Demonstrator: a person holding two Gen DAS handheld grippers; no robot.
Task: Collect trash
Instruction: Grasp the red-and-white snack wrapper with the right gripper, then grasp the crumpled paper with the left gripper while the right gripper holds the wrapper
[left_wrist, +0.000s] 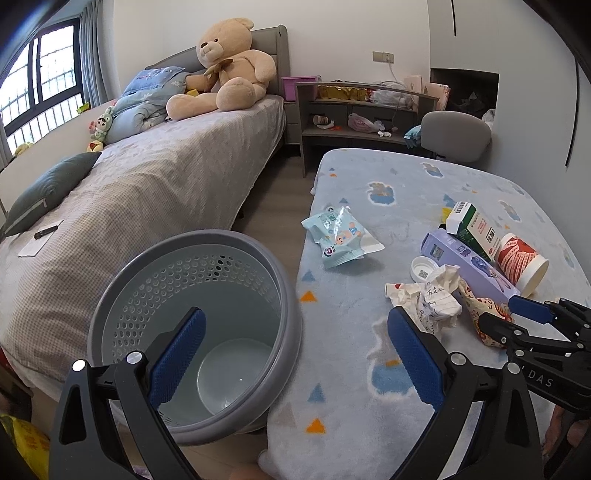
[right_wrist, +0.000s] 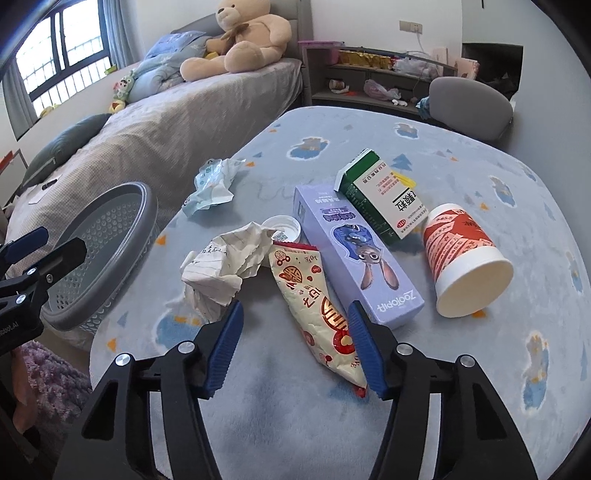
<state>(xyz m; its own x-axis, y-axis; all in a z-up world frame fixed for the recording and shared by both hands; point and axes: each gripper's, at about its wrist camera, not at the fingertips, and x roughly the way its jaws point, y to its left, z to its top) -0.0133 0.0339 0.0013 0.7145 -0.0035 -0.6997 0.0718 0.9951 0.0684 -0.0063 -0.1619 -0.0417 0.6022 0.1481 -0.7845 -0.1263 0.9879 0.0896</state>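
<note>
the right gripper (right_wrist: 295, 343) hangs low over the near edge of the table (right_wrist: 461, 406), its jaws partly drawn in and straddling the near half of the snack wrapper (right_wrist: 314, 314); the right pad looks to touch the wrapper's edge, the left pad stands clear of it, so nothing is clamped yet. the left gripper (left_wrist: 295, 350) is spread wide and empty, held above the gap between the table's left edge and the bin (left_wrist: 199, 295), which stands on the floor just beside that edge with nothing in it. the wrapper lies lengthwise toward the near edge, its far end tucked against the crumpled paper (right_wrist: 225, 266) and a white cap (right_wrist: 282, 227); the purple box (right_wrist: 354, 258) lies just to its right, then the green carton (right_wrist: 380, 199) and the tipped cup (right_wrist: 465, 262) nearer the right edge. a torn blue pouch (right_wrist: 212, 186) sits apart toward the left edge. the step in hand looks like the first pick, the wrapper. next, the jaws need to finish closing on the thin film without snagging the box or paper, then lift and carry it left over the table edge to drop it in the bin. the film may slip or crumple, so the grip wants to be squarely across its width.
</note>
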